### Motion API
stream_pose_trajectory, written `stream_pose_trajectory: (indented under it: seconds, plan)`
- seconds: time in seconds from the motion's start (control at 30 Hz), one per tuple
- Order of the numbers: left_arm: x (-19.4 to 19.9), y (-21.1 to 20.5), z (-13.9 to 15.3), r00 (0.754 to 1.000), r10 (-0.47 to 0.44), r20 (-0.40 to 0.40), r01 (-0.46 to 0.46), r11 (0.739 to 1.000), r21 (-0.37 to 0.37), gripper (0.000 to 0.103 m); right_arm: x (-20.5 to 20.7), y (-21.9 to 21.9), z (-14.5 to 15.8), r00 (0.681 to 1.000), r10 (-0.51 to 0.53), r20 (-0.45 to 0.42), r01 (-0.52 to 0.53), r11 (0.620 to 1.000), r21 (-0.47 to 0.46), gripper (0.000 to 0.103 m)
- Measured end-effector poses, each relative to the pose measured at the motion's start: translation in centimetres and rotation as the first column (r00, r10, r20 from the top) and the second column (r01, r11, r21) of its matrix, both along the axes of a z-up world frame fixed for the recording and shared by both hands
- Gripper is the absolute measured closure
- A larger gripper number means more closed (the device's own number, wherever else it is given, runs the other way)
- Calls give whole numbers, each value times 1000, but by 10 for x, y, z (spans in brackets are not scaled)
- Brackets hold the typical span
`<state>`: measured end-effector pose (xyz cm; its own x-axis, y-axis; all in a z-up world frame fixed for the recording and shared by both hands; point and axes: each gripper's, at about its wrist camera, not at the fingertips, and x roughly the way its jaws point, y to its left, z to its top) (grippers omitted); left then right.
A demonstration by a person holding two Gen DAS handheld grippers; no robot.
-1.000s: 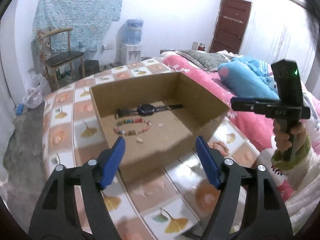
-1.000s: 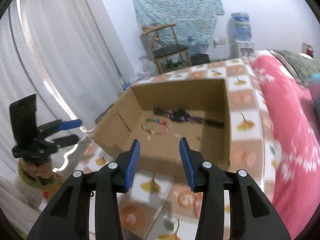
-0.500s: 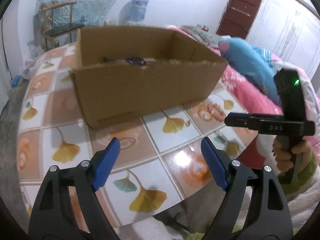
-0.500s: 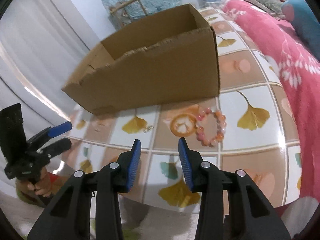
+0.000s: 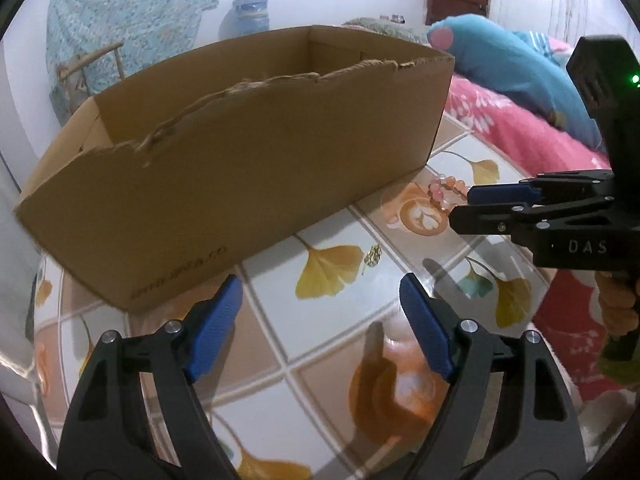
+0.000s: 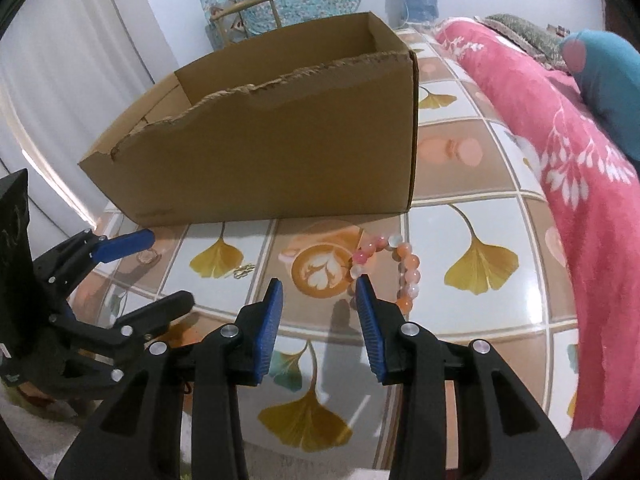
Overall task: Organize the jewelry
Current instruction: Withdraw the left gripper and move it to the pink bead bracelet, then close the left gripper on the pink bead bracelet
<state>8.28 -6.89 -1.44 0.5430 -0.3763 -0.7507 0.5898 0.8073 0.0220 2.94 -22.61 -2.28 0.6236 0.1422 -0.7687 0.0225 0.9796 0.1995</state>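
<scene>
Going from our left side to our right, we carry the left gripper (image 5: 320, 320) with its blue pads spread wide and closing a little, nothing between them, over the glossy tiled tabletop printed with ginkgo leaves (image 5: 332, 360). Ahead of it and slightly to its right lies a small gold-coloured metal trinket (image 5: 373, 255), too small for us to say what kind of piece it is; it sits apart from the pads, beyond their tips, near the front wall of the open brown cardboard box with a torn rim (image 5: 240, 168). Farther right, our right gripper (image 6: 318, 286) has its pads partly apart and closing, with only bare tabletop between them. The pink and orange beaded bracelet (image 6: 404, 276) lies as a loop just ahead of and to the right of this gripper's right pad (image 6: 370, 320), its nearest beads close beside the pad tip, though we cannot tell whether they touch. The loop runs away from the gripper toward the box corner. We judge the right gripper far nearer the bracelet, the left nearer the trinket.
</scene>
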Motion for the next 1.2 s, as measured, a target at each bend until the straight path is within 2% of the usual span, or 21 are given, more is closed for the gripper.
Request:
stream_pose_trajectory:
  seconds: [0.17,0.3,0.47,0.53,0.57,0.67,0.73,0.9,1.0,1.2]
  plan:
    - [11,-17,-6,1000,18,3,-18,997,75,26,7,-6,-7,1000,0,6,0,1000,21,72]
    - [17,-23,-8,999,36,-37,-33,997,75,26,12,-7,-9,1000,0,7,0,1000,4,74]
    - [17,-22,-5,998,53,-44,-50,997,63,26,15,-4,-15,1000,11,-9,-11,1000,-20,81]
    - [17,-23,-4,998,54,-43,-51,997,57,27,16,-1,-14,1000,24,-6,-24,999,-46,86]
    - [16,-23,-4,998,52,-43,-50,997,54,27,17,0,-14,1000,26,-7,-26,998,-59,93]
    - [13,-24,-4,998,37,-46,-35,999,35,34,16,2,-13,999,39,-15,-40,996,-82,93]
    - [12,-23,-5,998,16,-60,-15,1000,17,46,13,3,-12,999,41,-18,-43,996,-83,93]
    - [15,-21,-7,994,-27,-108,24,999,-34,67,3,1,-13,1000,22,-18,-23,998,-59,93]
    - [16,-24,-8,993,-42,-111,39,999,-26,77,6,-2,-14,1000,12,-14,-12,999,-39,93]
    - [14,-36,-8,993,-75,-96,77,997,16,89,6,-7,-16,1000,10,-6,-10,1000,-9,93]
